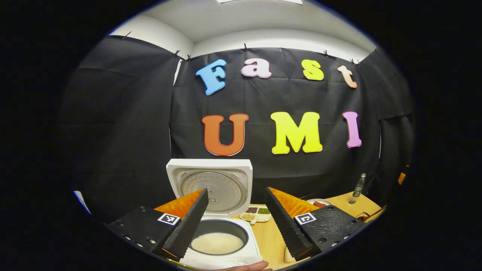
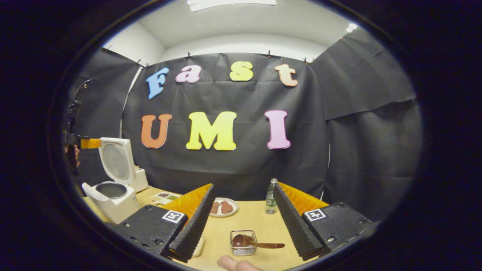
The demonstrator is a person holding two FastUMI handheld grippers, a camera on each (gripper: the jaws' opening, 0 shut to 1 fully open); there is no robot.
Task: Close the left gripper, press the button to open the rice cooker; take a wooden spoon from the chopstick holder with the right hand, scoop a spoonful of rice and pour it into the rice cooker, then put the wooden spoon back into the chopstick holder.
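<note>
Your left gripper (image 1: 235, 220) hangs with its fingers spread wide, holding nothing. Between and just beyond them sits the rice cooker (image 1: 222, 241), its lid (image 1: 211, 186) standing upright and its inner pot (image 1: 217, 235) showing white rice at the bottom. Past the right finger lies a small divided dish of grains (image 1: 256, 213), and farther right a bottle (image 1: 359, 185) stands on the wooden table (image 1: 269, 237).

Your right gripper (image 2: 243, 220) is also released, fingers well apart and empty. Between them, close in, the wooden spoon (image 2: 254, 242) rests with its bowl in a small clear glass container (image 2: 243, 242), handle pointing toward the right finger. Beyond lie a plate (image 2: 223, 207) of brown food and a bottle (image 2: 270, 196). Far off past the left finger stands the open rice cooker (image 2: 113, 188).
</note>
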